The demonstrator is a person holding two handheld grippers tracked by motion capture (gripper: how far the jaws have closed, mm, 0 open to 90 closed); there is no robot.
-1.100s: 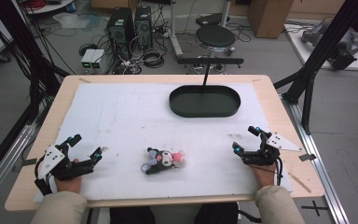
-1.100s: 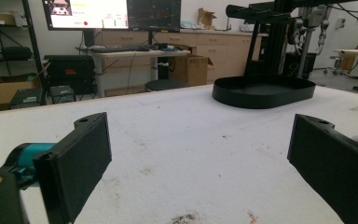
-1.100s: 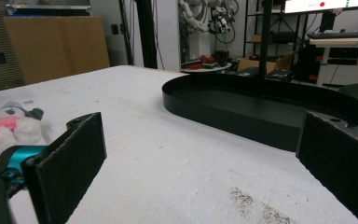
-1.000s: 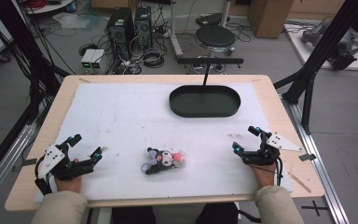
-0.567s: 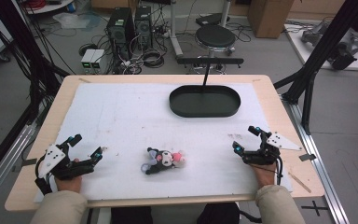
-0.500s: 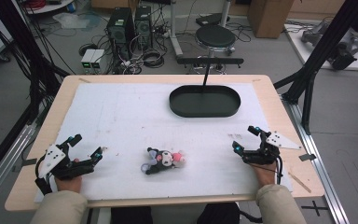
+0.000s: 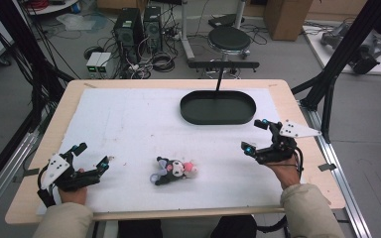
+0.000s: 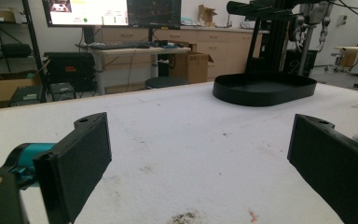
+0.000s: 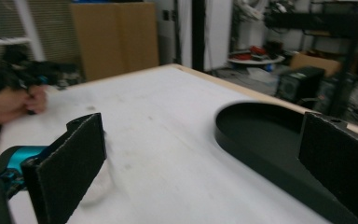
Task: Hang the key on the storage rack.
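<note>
Left gripper (image 7: 93, 157) sits low at the near-left corner of the surface (image 7: 129, 124), jaws wide apart, nothing between them. In the left gripper view (image 8: 198, 158) only bare white mat with a few dirt specks lies between the jaws; black tray (image 8: 265, 88) is well ahead, slightly right.

Right gripper (image 7: 256, 136) is at the near-right side, jaws also spread wide, empty. It's held by the person's right hand (image 7: 285, 171), grey three-cornered plate on top. In the right gripper view (image 9: 200, 163) the tray (image 9: 261, 140) is near, ahead and to the right; the person's left hand (image 9: 14, 105) shows far off at the left edge.

Small plush toy (image 7: 174, 170), black, white and pink, lies on its side on the mat near the front edge, roughly between the two grippers, touching neither. Closer to centre than to either gripper.

Oval black tray (image 7: 218, 107) sits at the far side, right of centre, well apart from the toy. Tray looks empty.

Floor behind: stool (image 7: 230, 38), computer towers (image 7: 138, 29), cables.
</note>
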